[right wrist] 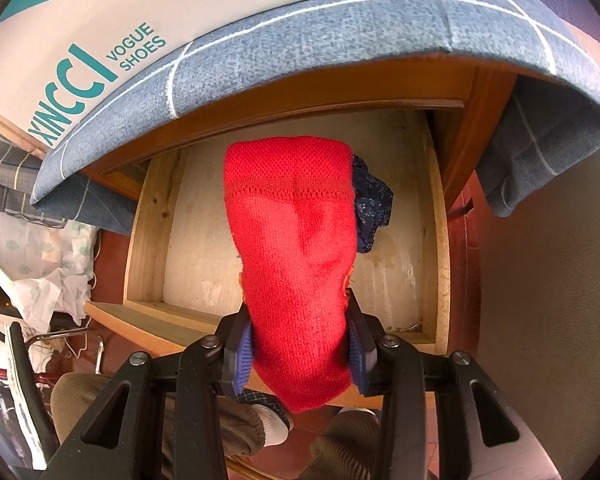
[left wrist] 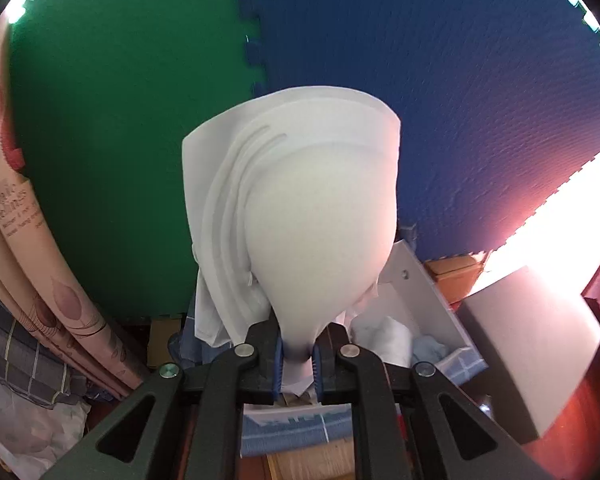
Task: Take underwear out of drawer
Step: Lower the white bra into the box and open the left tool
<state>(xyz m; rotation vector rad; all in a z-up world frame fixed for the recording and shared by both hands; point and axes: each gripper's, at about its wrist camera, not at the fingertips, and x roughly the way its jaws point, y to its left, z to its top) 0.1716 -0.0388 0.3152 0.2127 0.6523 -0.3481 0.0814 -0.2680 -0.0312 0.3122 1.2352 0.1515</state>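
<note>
Hanging from the left gripper, white underwear is pinched tight at one narrow end, held against green and blue foam mats. The right gripper clamps a red knitted garment above the open wooden drawer, where a dark blue patterned piece lies at the far right, likely next.

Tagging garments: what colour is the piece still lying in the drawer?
Dark navy garment with pale specks; right wrist view.
</note>
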